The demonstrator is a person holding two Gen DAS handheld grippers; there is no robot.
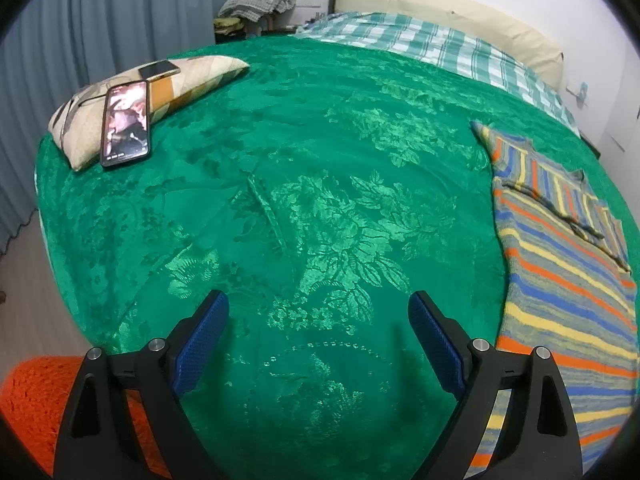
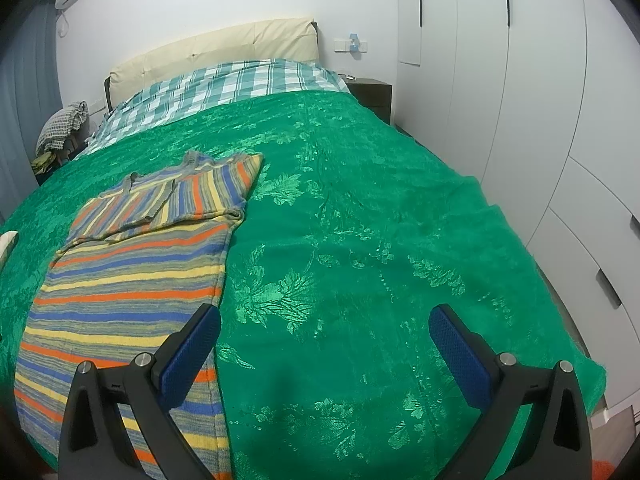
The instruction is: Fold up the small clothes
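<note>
A striped knit garment in orange, blue, yellow and grey lies flat on the green bedspread, its sleeves folded in across the top. It also shows at the right edge of the left wrist view. My left gripper is open and empty above the bare bedspread, left of the garment. My right gripper is open and empty, its left finger over the garment's right edge.
A cream patterned cushion with two phones on it lies at the bed's far left. An orange knit item sits at the near left corner. Checked bedding and headboard lie beyond. White wardrobes stand to the right.
</note>
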